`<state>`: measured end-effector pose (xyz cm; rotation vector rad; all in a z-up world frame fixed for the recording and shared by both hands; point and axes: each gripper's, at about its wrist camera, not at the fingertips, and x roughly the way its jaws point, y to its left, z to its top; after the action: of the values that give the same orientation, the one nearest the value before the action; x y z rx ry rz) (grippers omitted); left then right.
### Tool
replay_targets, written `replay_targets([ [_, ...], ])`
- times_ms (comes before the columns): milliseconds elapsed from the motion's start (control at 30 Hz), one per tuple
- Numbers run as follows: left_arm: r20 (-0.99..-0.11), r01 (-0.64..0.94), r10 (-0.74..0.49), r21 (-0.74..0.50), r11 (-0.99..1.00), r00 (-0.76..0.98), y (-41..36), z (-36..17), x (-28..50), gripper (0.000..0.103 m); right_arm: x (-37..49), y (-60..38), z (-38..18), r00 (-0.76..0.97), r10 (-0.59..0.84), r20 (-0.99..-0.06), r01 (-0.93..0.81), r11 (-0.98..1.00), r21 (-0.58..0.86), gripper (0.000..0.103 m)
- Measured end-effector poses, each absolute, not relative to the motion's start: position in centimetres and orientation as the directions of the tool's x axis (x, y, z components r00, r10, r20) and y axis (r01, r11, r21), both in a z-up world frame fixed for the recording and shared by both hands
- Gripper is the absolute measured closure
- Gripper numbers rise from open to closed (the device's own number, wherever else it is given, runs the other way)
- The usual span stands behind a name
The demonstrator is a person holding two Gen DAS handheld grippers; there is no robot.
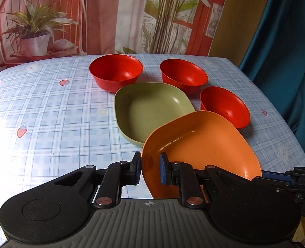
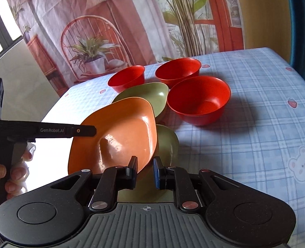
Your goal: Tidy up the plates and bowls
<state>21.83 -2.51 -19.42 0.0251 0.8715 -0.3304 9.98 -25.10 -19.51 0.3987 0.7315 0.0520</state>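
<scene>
The orange plate [image 1: 202,144] was held clear of the checked tablecloth [image 1: 49,107] in the lower right of the left wrist view, tilted, its near rim pinched between the nearly closed jaws of the left gripper [image 1: 150,168]. In the right wrist view, the right gripper [image 2: 145,172] was likewise closed to a narrow gap on the plate's opposite rim at lower centre. The green plate [image 1: 150,109] lay flat at the middle of the frame, partly overlapped by the orange one. Three red bowls [image 1: 116,72] stood behind it and to its right, in the upper middle.

The step was judged to be nesting the orange plate into the green one. To do that well, the plate should be levelled, its corners turned to match, and both grips released only once it was seated.
</scene>
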Motion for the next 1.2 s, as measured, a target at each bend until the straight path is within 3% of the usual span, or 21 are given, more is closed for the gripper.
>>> replay_targets([
  [433, -0.781, 0.359, -0.235, -0.015, 0.933, 0.578, -5.0, -20.9, 22.2, 0.083, 9.1, -24.9, -21.2, 0.693, 0.199, -0.693, 0.135, 0.909, 0.395, 0.083],
  [733, -0.775, 0.362, -0.249, -0.028, 0.932, 0.581, -4.8, -20.8, 22.1, 0.078, 9.2, -25.1, -21.3, 0.683, 0.197, -0.704, 0.147, 0.906, 0.396, 0.079],
  [833, -0.755, 0.357, -0.262, -0.04, 0.933, 0.601, -4.3, -20.1, 21.9, 0.075, 9.1, -25.2, -21.1, 0.694, 0.185, -0.696, 0.15, 0.908, 0.391, 0.074],
  [900, -0.739, 0.342, -0.256, -0.038, 0.939, 0.623, -3.9, -19.7, 21.8, 0.066, 9.0, -25.6, -20.8, 0.715, 0.178, -0.676, 0.155, 0.903, 0.402, 0.074],
  [1200, -0.722, 0.249, -0.23, -0.081, 0.965, 0.653, -1.3, -19.9, 23.7, 0.066, 12.8, -26.0, -18.9, 0.762, 0.145, -0.631, 0.102, 0.936, 0.338, 0.076],
])
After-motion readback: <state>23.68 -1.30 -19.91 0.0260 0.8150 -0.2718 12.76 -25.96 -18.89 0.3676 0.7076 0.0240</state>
